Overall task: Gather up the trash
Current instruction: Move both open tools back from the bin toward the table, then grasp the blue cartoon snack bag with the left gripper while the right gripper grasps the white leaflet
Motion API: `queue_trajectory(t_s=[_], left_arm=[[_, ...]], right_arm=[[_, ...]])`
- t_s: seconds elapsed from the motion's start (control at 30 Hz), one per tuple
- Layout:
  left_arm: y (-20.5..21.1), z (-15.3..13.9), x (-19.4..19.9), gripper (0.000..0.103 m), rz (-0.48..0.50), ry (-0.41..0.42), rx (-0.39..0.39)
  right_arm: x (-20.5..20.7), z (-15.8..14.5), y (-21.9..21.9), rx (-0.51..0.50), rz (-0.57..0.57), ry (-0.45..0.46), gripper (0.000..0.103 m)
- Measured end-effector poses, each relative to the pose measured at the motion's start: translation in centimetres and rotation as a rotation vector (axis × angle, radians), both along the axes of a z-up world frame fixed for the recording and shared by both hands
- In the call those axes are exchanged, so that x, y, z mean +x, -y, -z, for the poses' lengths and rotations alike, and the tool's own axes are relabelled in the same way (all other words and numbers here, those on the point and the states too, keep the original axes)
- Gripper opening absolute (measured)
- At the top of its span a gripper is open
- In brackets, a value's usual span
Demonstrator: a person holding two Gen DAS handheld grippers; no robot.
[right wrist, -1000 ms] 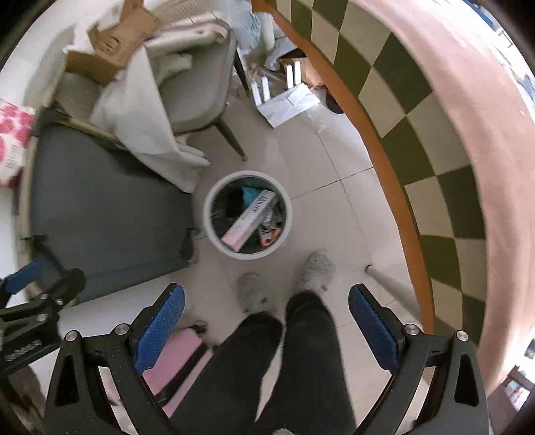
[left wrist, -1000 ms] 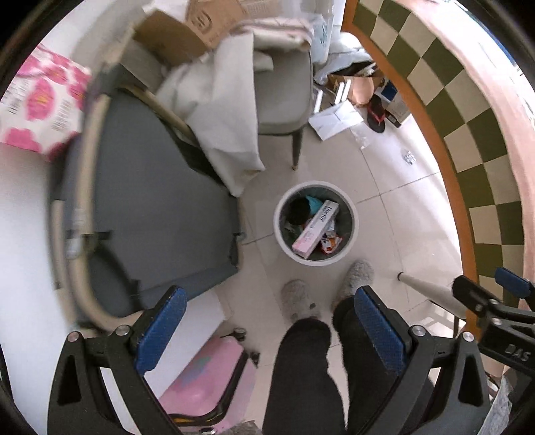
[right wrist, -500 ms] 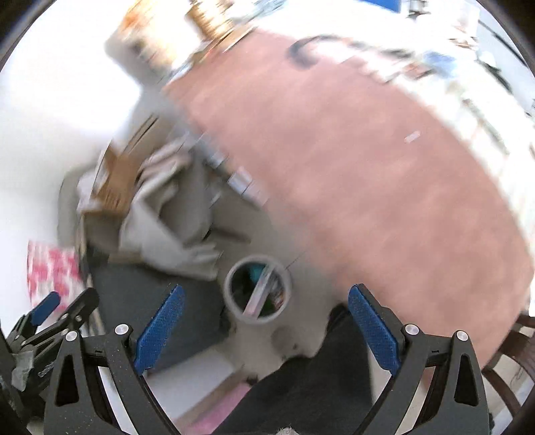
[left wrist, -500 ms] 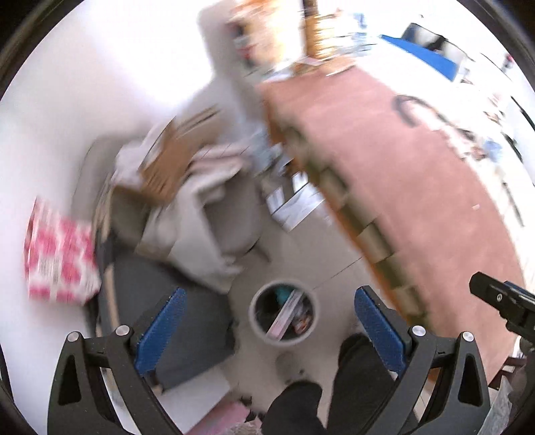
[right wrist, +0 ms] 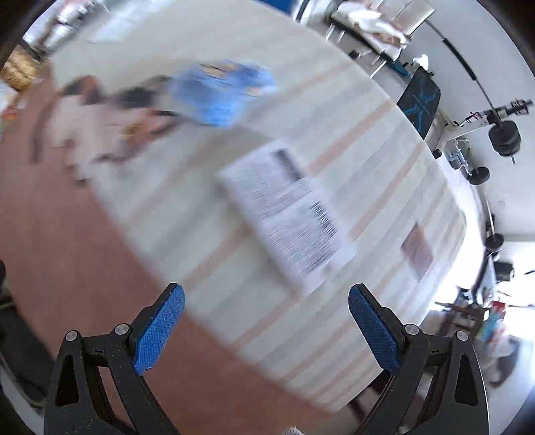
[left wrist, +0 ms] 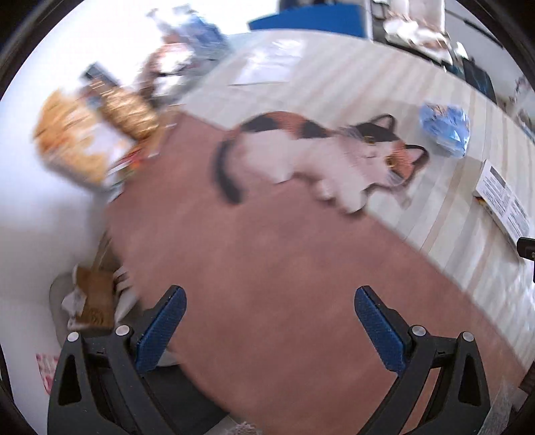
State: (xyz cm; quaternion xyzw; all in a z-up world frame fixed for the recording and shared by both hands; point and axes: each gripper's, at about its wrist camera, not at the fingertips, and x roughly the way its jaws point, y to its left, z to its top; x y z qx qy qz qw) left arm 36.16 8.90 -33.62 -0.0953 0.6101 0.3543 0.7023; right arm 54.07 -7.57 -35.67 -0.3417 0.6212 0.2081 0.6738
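A crumpled blue wrapper lies on the striped tablecloth, just right of a calico cat lying on the table. It also shows, blurred, in the right wrist view. A white printed box lies nearer, ahead of my right gripper; its edge shows in the left wrist view. My left gripper is open and empty above the brown table part. My right gripper is open and empty above the cloth. The trash bin is out of view.
Snack bags and clutter stand at the table's far left. A chair with cardboard is below the table edge. Gym equipment and chairs stand beyond the table on the right.
Both grippers have swung up from the bin on the floor to the tabletop. The cat, blue wrapper and white box have come into view. Both stay open.
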Motion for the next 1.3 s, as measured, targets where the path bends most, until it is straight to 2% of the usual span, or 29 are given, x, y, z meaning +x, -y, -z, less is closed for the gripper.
queue_trajectory(t_s=[0.1,0.23,0.3,0.37,0.4,0.5,0.53,0.67,0.7,0.77,0.83,0.93,1.03,1.1,1.17,1.2,1.23,1.3], left_arm=[[-0.2,2.0,4.2,0.103,0.014,-0.031,-0.037],[-1.0,3.1,7.0,0.103,0.036,-0.049,-0.065],[-1.5,3.1,8.1,0.103,0.047,-0.052,-0.074],[-2.0,3.0,9.1,0.103,0.053,-0.049,-0.085],[-2.2,2.8,9.6,0.103,0.058,-0.047,-0.089],[-2.6,2.1,12.1,0.103,0.095,-0.014,-0.117],[-2.5,1.7,13.1,0.103,0.117,0.004,-0.136],[-1.9,1.3,18.6,0.103,0.225,0.063,-0.271],[-1.6,1.6,20.1,0.103,0.255,0.062,-0.317],[-0.7,2.6,22.8,0.103,0.316,0.03,-0.373],[0.1,3.6,24.9,0.103,0.367,0.002,-0.393],[1.2,5.6,27.3,0.103,0.413,-0.062,-0.4],[1.8,6.8,28.4,0.102,0.424,-0.091,-0.407],[2.0,7.1,28.7,0.102,0.419,-0.083,-0.411],[2.2,7.1,28.9,0.095,0.411,-0.064,-0.417],[2.3,7.1,28.9,0.086,0.406,-0.063,-0.418],[2.2,7.2,28.8,0.081,0.402,-0.062,-0.421],[2.3,7.3,28.3,0.081,0.396,-0.053,-0.421]], right_arm=[[4.4,3.5,-0.6,-0.056,-0.045,-0.063,0.1],[7.2,7.2,-1.5,-0.068,-0.105,-0.185,0.1],[8.1,7.8,-1.5,-0.059,-0.095,-0.208,0.102],[8.9,7.7,-1.1,-0.001,-0.055,-0.224,0.098],[9.3,7.5,-0.9,0.012,-0.035,-0.211,0.092],[11.1,6.6,0.8,0.082,0.145,-0.208,0.089],[12.4,6.1,2.1,0.128,0.251,-0.198,0.089],[16.0,4.8,7.1,0.21,0.539,-0.119,0.088],[16.7,4.9,8.0,0.214,0.586,-0.111,0.089],[17.7,5.9,9.0,0.207,0.632,-0.164,0.089],[18.3,6.2,9.5,0.231,0.637,-0.197,0.092],[19.3,5.8,9.4,0.213,0.562,-0.155,0.097],[19.7,6.4,8.3,0.189,0.494,-0.161,0.097],[19.9,7.1,7.1,0.153,0.456,-0.148,0.097],[19.4,7.7,6.4,0.133,0.441,-0.132,0.097],[19.5,7.7,5.9,0.127,0.438,-0.123,0.097],[19.2,7.9,5.7,0.128,0.441,-0.117,0.096],[18.5,8.2,5.2,0.135,0.443,-0.105,0.096]])
